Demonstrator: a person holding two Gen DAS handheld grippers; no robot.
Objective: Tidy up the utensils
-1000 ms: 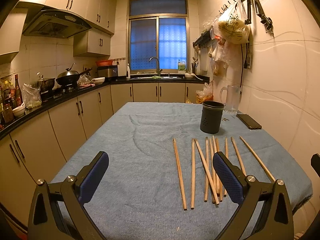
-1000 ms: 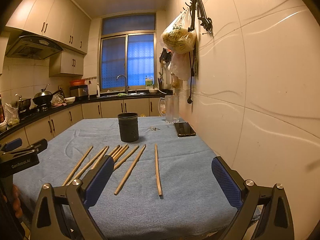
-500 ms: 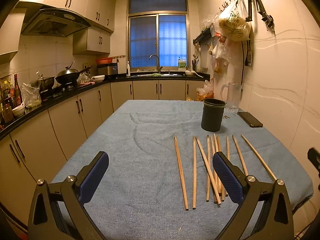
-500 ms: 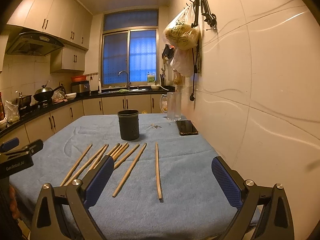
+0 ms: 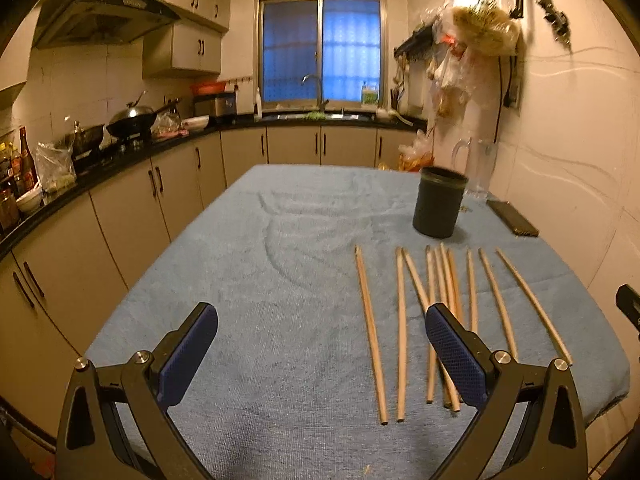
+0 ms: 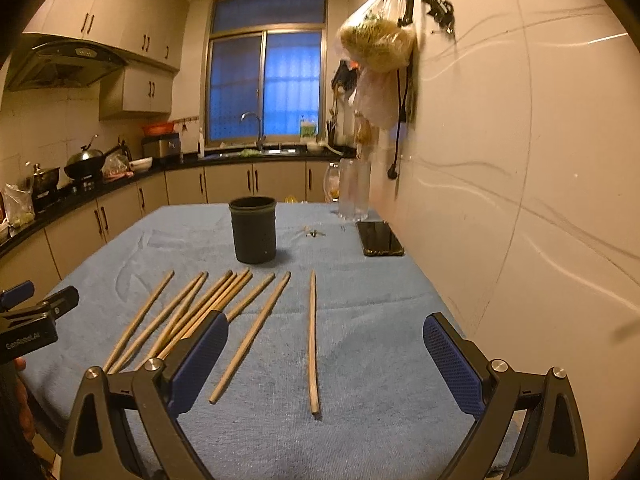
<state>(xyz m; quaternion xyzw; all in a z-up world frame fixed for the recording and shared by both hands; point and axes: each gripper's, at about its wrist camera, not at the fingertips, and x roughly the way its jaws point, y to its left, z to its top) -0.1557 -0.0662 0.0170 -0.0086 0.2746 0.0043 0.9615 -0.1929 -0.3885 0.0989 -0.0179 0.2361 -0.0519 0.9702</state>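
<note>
Several wooden chopsticks lie side by side on the blue table cloth, some crossing each other. A dark round holder cup stands upright beyond them. One chopstick lies apart at the right of the row. My left gripper hovers open above the near table edge, to the left of the chopsticks. My right gripper is open too, above the near ends of the rightmost chopsticks. Neither holds anything.
A black phone and a clear glass jug sit by the tiled wall on the right. Small keys lie near the cup. Bags hang from wall hooks. Kitchen counters with cookware run along the left.
Both grippers have risen and tipped slightly down, so the table and chopsticks sit a bit lower and closer in view. Both stay open; no chopstick has moved.
</note>
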